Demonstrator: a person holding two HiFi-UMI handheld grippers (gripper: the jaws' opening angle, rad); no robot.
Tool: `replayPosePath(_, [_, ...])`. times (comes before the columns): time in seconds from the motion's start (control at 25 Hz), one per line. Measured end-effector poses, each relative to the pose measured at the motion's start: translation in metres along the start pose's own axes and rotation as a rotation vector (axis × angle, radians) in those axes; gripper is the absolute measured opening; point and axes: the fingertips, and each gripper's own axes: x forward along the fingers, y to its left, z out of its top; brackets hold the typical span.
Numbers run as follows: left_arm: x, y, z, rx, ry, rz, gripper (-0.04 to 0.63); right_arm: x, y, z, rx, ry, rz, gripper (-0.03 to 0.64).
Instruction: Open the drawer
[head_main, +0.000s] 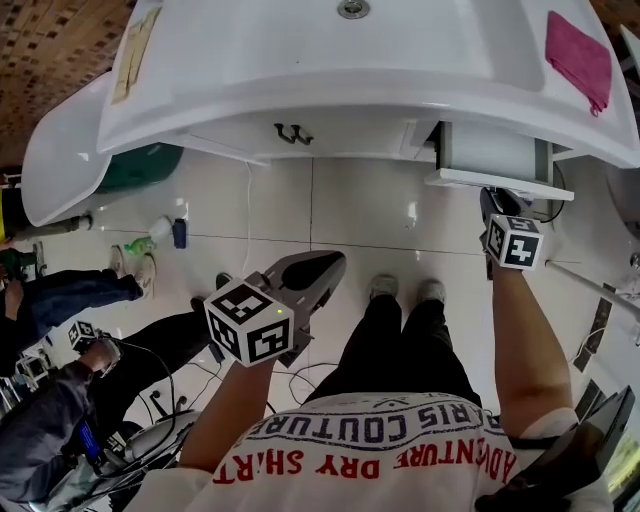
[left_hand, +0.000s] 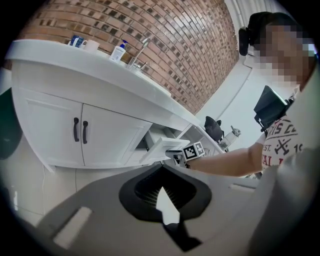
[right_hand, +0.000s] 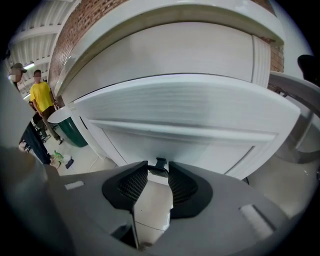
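The white drawer (head_main: 497, 180) stands part way out of the right side of the vanity (head_main: 330, 130). My right gripper (head_main: 497, 203) is at the drawer's front, below its lip. In the right gripper view the drawer front (right_hand: 190, 110) fills the frame and its small black handle (right_hand: 160, 166) sits between the pads of the right gripper (right_hand: 159, 175), which is shut on it. My left gripper (head_main: 322, 270) hangs over the floor, well left of the drawer, holding nothing. In the left gripper view the left gripper (left_hand: 161, 192) has its tips together, and the drawer (left_hand: 161, 146) shows beyond it.
Two cupboard doors with dark handles (head_main: 293, 133) are left of the drawer. A pink cloth (head_main: 578, 55) lies on the counter's right. A green bin (head_main: 140, 165) stands under the left end. People (head_main: 60, 300) and cables are on the tiled floor at left.
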Motion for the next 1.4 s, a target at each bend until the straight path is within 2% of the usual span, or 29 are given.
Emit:
replayPosePath(0.52, [-0.004,-0.037,-0.011,0.042,0.005,-0.019,-0.017,-0.038,0.016,-0.053,-0.016,0.027,0.026,0.132])
replayPosePath(1.08, [0.000,-0.050,-0.012,0.054,0.004,-0.022,-0.017,-0.052,0.021,-0.072,-0.037,0.018,0.034,0.132])
replayPosePath(1.28, [0.001,-0.052,-0.010,0.061,0.003,-0.036,-0.017,-0.050,0.022,-0.072,0.019,0.017,0.048,0.143])
replayPosePath(1.32, [0.001,-0.052,-0.010,0.060,0.002,-0.041,-0.017,-0.050,0.024,-0.072,0.022,0.020,0.060,0.151])
replayPosePath(1.4, [0.002,-0.054,-0.009,0.058,-0.001,-0.048,-0.017,-0.049,0.029,-0.074,0.017,0.034,0.098,0.213])
